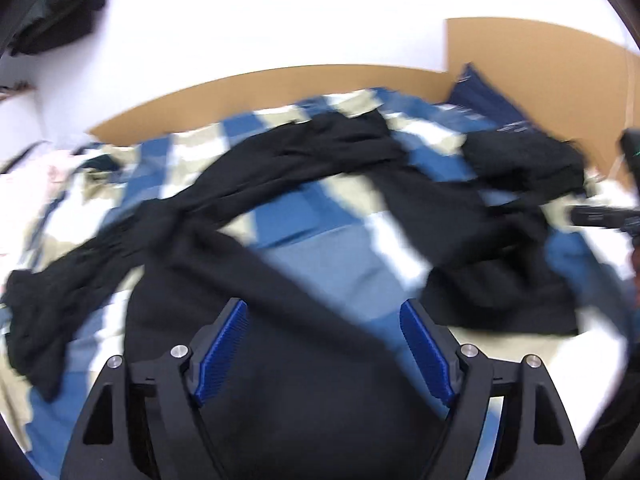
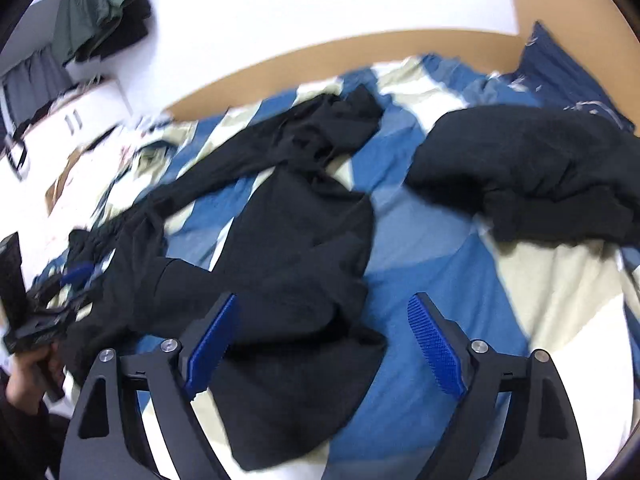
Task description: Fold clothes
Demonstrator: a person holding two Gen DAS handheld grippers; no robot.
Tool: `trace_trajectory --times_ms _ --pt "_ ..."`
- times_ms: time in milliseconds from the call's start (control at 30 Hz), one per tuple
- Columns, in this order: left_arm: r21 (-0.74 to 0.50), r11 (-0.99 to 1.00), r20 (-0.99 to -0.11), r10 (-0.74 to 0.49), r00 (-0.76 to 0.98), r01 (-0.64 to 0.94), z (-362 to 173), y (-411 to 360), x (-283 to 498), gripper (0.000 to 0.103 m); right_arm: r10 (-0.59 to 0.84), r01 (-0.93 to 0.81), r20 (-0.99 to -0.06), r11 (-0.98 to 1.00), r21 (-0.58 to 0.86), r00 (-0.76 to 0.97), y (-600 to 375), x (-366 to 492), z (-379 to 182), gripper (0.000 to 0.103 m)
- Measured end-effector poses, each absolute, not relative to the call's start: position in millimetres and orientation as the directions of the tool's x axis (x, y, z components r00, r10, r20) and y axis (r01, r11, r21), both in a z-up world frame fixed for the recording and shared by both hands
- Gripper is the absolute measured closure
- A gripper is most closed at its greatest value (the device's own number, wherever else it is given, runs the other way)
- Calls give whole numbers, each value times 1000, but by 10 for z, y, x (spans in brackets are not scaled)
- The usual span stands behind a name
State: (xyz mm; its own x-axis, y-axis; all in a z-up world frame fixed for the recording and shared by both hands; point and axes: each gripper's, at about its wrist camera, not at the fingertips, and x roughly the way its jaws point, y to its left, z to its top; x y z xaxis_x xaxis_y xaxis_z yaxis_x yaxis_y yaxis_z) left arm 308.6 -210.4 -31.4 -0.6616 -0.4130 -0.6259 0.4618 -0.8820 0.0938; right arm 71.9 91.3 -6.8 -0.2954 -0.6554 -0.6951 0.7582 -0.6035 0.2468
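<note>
A black long-sleeved garment point(image 1: 280, 168) lies crumpled across the checked bedcover point(image 1: 328, 248), one sleeve trailing left. My left gripper point(image 1: 323, 306) hovers open over its near part, and the blue pads point(image 1: 224, 344) stand wide apart, clear of the cloth. In the right wrist view the same garment point(image 2: 296, 232) spreads from the centre to the lower left. My right gripper point(image 2: 323, 300) is open above its hem, with nothing pinched between the fingers. A second black garment point(image 2: 540, 176) sits bunched at the right. Both views are motion-blurred.
A wooden headboard point(image 2: 360, 52) runs behind the bed, with a dark blue pillow point(image 2: 560, 68) against it. Dark clothes point(image 2: 100, 8) hang at the upper left. The other gripper point(image 2: 36, 332) and the hand holding it point(image 2: 28, 376) show at the left edge.
</note>
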Motion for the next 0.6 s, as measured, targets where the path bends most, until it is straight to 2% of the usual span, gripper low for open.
trace_trajectory --times_ms 67,167,300,333,367,400,433,500,600 --pt "98 -864 -669 -425 -610 494 -597 -2283 3047 25 -610 764 -755 -599 240 -241 836 750 -229 16" --pt "76 -879 -747 -363 -557 471 -788 -2352 2912 38 -556 751 -810 -613 246 -188 816 838 -475 15" --pt "127 -888 -739 -382 -554 442 -813 -2260 2896 36 -560 763 -814 -590 263 -153 761 975 -624 16" --pt "138 -887 -740 -388 -549 441 -823 -2251 2889 35 -564 765 -812 -586 266 -150 745 991 -649 19" --pt "144 -886 -742 -391 -544 441 -838 -2244 2886 33 -584 760 -798 -583 286 -148 751 982 -640 45" --pt "143 -885 -744 -391 -542 442 -843 -2257 2878 32 -605 756 -783 -579 306 -146 758 973 -632 92" --pt "141 -885 -746 -390 -541 444 -847 -2267 2873 32 -631 748 -763 -573 334 -142 774 962 -616 97" --pt "124 -886 -748 -380 -544 448 -844 -2293 2900 28 -701 722 -682 -580 377 -208 924 950 -453 97" --pt "105 -884 -753 -370 -545 455 -842 -2338 2953 26 -681 661 -629 -672 334 -374 1187 874 -267 93"
